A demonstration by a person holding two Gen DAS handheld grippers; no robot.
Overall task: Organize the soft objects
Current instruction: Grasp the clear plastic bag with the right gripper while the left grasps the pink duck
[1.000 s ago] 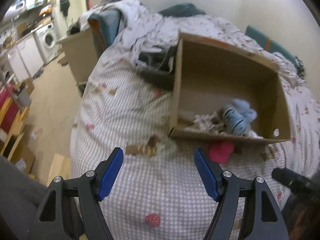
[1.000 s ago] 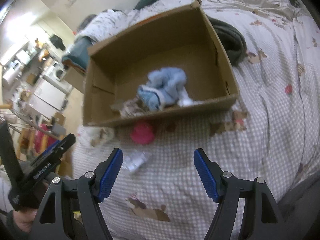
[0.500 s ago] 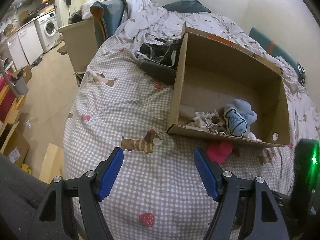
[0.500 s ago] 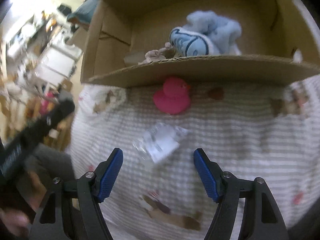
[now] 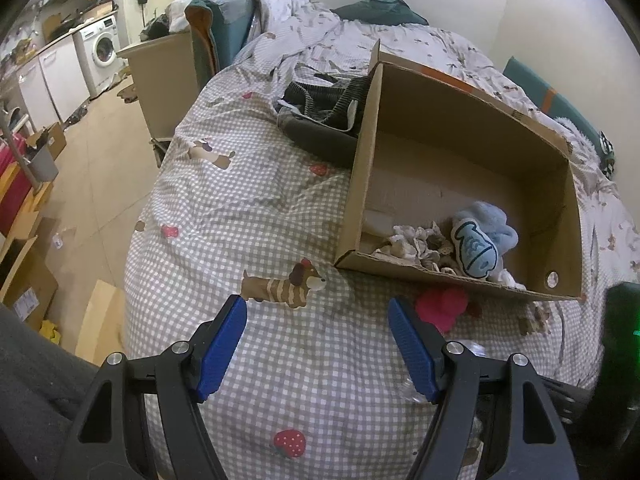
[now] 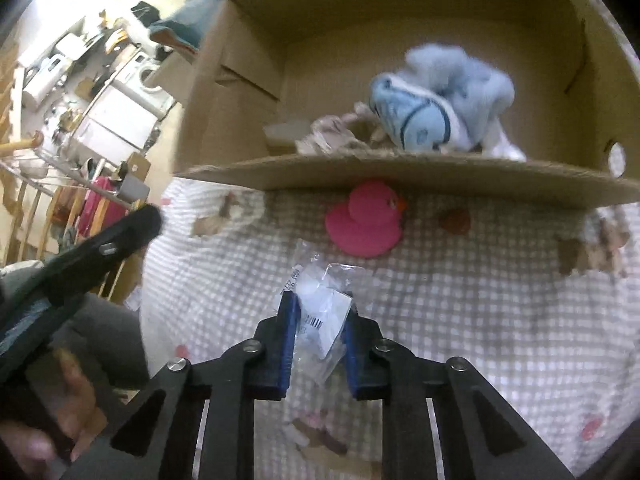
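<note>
**Right gripper clamped on a plastic bag in front of the box**

Left wrist view. The left gripper hangs over the checked bedspread with its jaws spread wide and nothing between them. Ahead and to the right stands an open cardboard box. Inside it, against the near wall, lie a blue plush and a crumpled pale cloth, touching each other. A pink duck sits on the bedspread just outside the box's near wall. A dark garment lies against the box's left wall. A washing machine stands in the far left background.

Right wrist view. The right gripper has its jaws drawn close together on a clear plastic bag with a white label and barcode; the bag sits between the blue pads and extends forward beyond them over the bedspread. The duck lies just beyond the bag, close to the box's near wall. The plush and cloth rest inside the box behind that wall. The left gripper's black frame shows at the left edge, somewhat blurred.
</note>
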